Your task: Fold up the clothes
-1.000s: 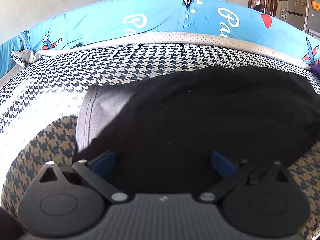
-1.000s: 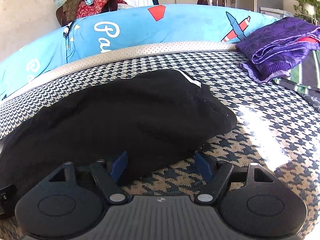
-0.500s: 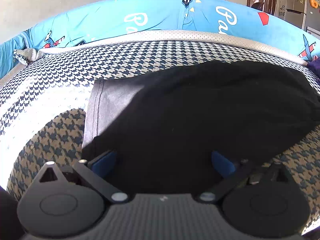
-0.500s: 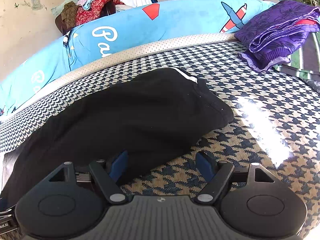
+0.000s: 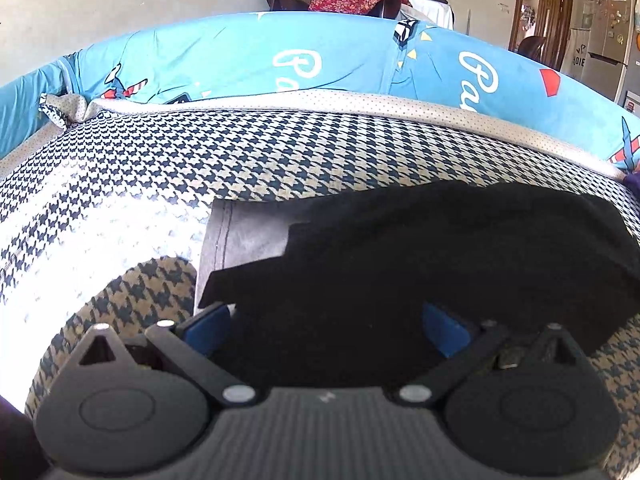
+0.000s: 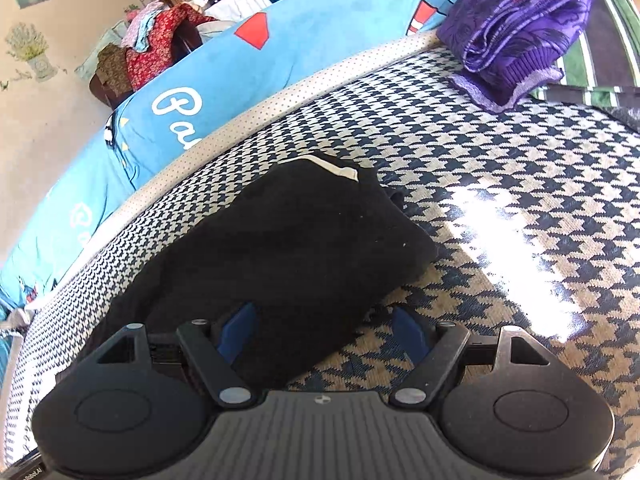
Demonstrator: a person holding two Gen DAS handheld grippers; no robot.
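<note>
Folding is under way: both your grippers, left [image 5: 326,328] and right [image 6: 324,330], gape over the garment [image 5: 440,264]; next, pinch an edge.

Black garment [image 6: 288,248], white trim; navy-and-cream houndstooth bed cover [image 6: 500,168]; blue printed quilt [image 5: 248,56] along far edge; purple clothes [image 6: 516,28], far right corner.

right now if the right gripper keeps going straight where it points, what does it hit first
Most likely the black garment: its near edge already lies between the open fingers of the right gripper, on the houndstooth cover. Depth is hard to judge.
</note>
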